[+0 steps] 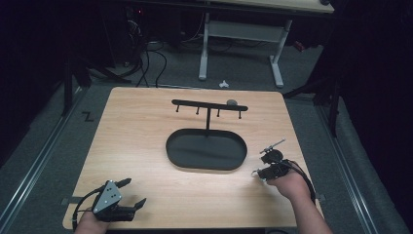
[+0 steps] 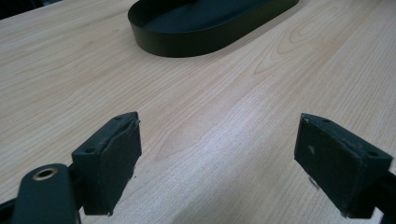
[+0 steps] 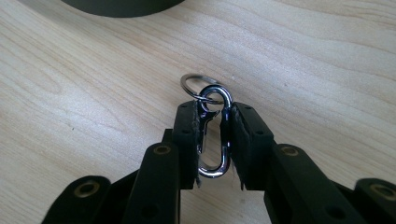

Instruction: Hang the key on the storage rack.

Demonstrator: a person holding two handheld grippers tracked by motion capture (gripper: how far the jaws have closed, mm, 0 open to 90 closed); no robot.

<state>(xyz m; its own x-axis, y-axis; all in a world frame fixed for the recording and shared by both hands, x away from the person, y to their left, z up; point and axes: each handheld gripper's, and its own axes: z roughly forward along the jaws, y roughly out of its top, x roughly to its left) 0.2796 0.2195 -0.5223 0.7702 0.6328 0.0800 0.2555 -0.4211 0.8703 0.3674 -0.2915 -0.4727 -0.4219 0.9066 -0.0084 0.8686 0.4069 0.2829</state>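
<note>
A shiny metal carabiner clip point(image 3: 215, 135) with a small key ring point(image 3: 198, 86) on its far end lies between the pads of my right gripper point(image 3: 212, 119), which is shut on it just above the wooden table point(image 3: 303, 70). In the high view the right gripper point(image 1: 260, 173) sits at the table's right front, the ring point(image 1: 255, 172) poking out to its left. My left gripper point(image 1: 132, 191) rests at the front left, jaws wide open over bare wood; its pads point(image 2: 116, 154) hold nothing. A black stand with a hook bar point(image 1: 209, 105) rises from an oval tray point(image 1: 207, 150).
The oval tray's wall point(image 2: 201, 37) lies ahead of the left gripper. A small grey object point(image 1: 232, 102) sits behind the hook bar. Beyond the table's far edge stand a white desk frame point(image 1: 241, 34) and cables on the floor.
</note>
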